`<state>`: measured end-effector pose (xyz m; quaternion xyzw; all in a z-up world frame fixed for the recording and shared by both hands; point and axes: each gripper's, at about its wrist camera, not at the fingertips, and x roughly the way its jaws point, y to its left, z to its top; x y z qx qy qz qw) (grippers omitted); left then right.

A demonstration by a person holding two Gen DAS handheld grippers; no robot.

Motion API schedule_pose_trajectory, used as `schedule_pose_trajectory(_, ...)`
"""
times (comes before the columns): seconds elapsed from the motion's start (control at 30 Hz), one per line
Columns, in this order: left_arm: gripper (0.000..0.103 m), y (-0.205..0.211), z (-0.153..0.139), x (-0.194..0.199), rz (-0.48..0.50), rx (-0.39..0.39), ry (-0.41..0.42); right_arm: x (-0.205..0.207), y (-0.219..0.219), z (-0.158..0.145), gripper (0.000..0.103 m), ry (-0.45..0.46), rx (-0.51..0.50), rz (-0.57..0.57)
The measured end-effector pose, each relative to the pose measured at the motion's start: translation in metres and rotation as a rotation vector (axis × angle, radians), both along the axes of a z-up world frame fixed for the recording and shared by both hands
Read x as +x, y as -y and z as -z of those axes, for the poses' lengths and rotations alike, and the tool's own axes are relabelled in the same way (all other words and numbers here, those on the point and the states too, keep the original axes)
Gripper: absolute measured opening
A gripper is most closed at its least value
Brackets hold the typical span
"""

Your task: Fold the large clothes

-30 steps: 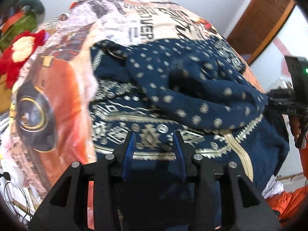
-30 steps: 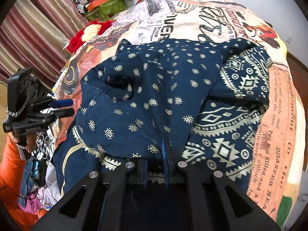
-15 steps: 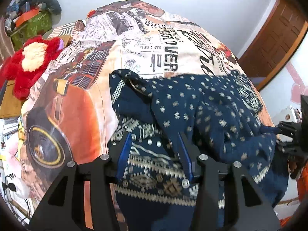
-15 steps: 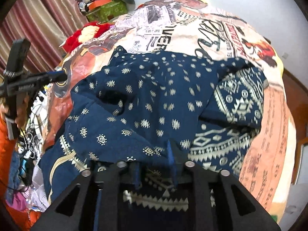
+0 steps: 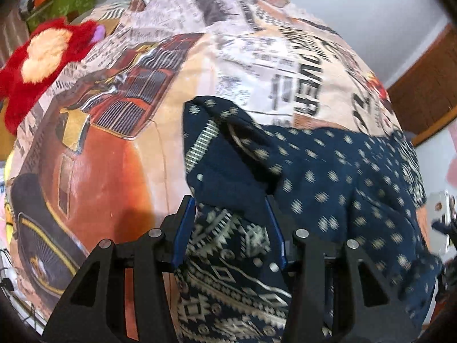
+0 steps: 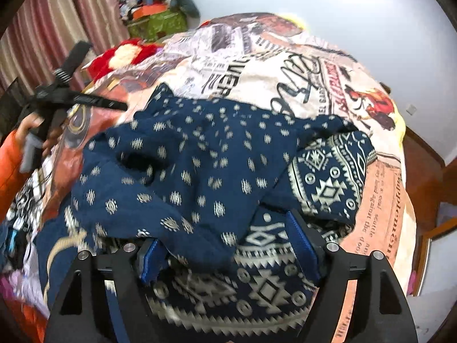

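A large navy garment with cream dots and a geometric border lies crumpled on the bed; it also shows in the right wrist view. My left gripper is open, its blue pads just above the garment's near left part, holding nothing. My right gripper is open wide over the patterned hem, with a fold of cloth lying between its pads. The left gripper also shows in the right wrist view at the far left, over the bed's edge.
The bed is covered by a newspaper-and-car print sheet. A red plush toy lies at its left side. A green box with clutter stands by the curtain. A wooden door is at the right.
My right gripper has opened from shut and let go of the cloth. My left gripper has moved up and forward along the garment's left side and stays open.
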<state>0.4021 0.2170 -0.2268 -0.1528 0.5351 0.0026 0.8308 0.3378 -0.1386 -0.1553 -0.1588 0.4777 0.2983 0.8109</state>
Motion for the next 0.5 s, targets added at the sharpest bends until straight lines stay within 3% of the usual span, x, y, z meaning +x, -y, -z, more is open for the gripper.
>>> schedule_pose_trajectory(0.17, 0.048, -0.02, 0.015, 0.01, -0.073, -0.049, -0.01, 0.0, 0.03, -0.008, 0.076, -0.053, 0.013, -0.025)
schedule_pose_trajectory(0.33, 0.048, -0.027, 0.028, 0.017, -0.096, -0.104, -0.03, 0.028, 0.054, -0.02, 0.078, -0.076, 0.103, 0.082)
schedule_pose_trajectory(0.5, 0.048, -0.02, 0.04, 0.025, -0.068, -0.103, -0.059, 0.068, 0.076, -0.027, 0.078, -0.132, 0.214, 0.19)
